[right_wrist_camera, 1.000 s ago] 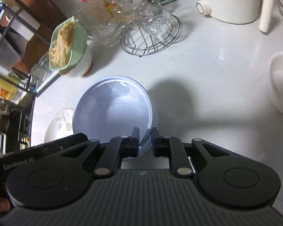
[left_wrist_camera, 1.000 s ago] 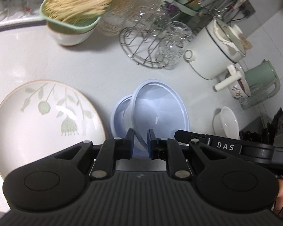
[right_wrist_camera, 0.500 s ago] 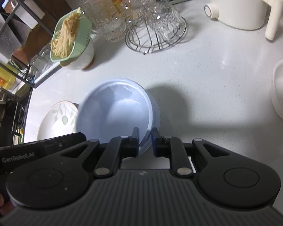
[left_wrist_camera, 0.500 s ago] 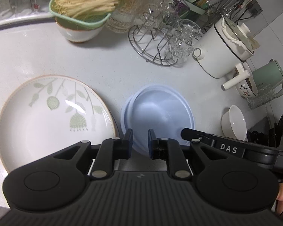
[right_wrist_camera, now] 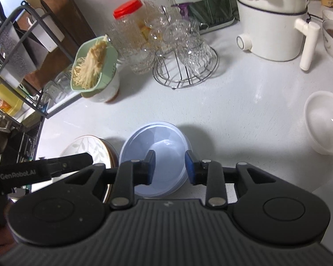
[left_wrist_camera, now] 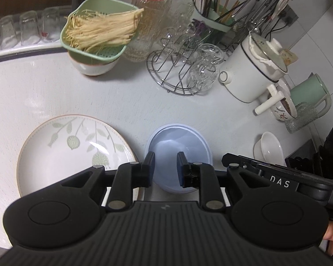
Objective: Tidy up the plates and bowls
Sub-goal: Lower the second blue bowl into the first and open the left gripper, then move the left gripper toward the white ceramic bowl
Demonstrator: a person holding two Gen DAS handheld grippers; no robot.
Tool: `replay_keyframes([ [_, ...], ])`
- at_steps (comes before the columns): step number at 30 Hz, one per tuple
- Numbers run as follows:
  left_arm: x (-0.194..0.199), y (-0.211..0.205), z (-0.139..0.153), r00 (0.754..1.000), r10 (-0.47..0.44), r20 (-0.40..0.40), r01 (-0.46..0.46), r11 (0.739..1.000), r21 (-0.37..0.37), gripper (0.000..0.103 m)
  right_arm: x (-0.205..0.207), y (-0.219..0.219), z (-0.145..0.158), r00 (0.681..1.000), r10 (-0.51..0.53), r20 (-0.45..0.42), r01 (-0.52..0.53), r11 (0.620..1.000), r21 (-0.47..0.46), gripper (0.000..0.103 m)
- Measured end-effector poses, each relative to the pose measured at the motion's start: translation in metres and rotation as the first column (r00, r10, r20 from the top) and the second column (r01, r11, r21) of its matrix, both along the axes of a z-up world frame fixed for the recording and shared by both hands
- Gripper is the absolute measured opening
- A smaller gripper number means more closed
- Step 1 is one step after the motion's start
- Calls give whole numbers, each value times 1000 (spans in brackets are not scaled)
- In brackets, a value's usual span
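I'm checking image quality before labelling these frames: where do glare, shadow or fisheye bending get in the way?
Left wrist view: a bright glare streak sits on the leaf-patterned plate, and the counter edge by the upturned glasses bows from fisheye. Right wrist view: a soft shadow falls on the counter right of the blue bowls; the small white bowl stretches at the frame edge.

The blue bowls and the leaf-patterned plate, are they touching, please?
Apart: the left wrist view shows bare counter between the blue bowls and the leaf-patterned plate.
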State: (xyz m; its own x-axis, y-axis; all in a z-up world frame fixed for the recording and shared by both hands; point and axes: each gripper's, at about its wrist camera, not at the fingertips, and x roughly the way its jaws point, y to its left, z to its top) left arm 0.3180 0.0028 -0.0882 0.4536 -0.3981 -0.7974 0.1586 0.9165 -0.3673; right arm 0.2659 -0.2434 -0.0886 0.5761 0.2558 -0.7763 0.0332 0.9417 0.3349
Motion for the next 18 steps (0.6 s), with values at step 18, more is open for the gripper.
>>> replay_keyframes([
  [18, -15, 1, 41, 982, -147, 118, 138, 988, 75, 50, -35, 15, 32, 982, -79, 170, 92, 993, -68, 33],
])
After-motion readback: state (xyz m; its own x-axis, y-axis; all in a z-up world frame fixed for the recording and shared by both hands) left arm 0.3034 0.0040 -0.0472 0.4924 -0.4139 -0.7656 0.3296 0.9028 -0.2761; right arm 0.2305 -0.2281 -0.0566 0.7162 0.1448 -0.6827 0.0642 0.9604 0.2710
